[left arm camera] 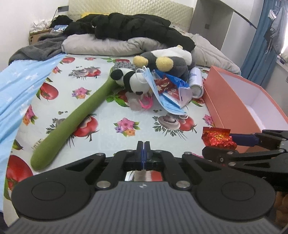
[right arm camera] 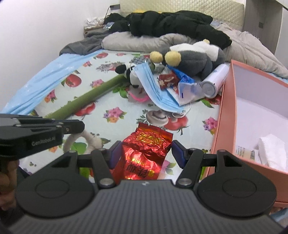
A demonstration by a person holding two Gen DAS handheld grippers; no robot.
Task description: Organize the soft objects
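Gripping a crinkled red foil packet (right arm camera: 145, 149) between its blue pads, the right hand-held gripper (right arm camera: 145, 155) is hovering above the floral bedsheet (left arm camera: 100, 115) just beside the pink box (right arm camera: 228, 115). The left hand-held gripper (left arm camera: 143, 146) is sitting with its jaws pressed together, holding nothing visible (a plush panda (left arm camera: 130, 81), blue face masks (left arm camera: 162, 97) and a green plush stick (left arm camera: 72, 122) are lying farther up the bed).

White walls (left arm camera: 16, 18), quilted headboard (left arm camera: 126, 7) — blue curtain (left arm camera: 261, 45) by window.
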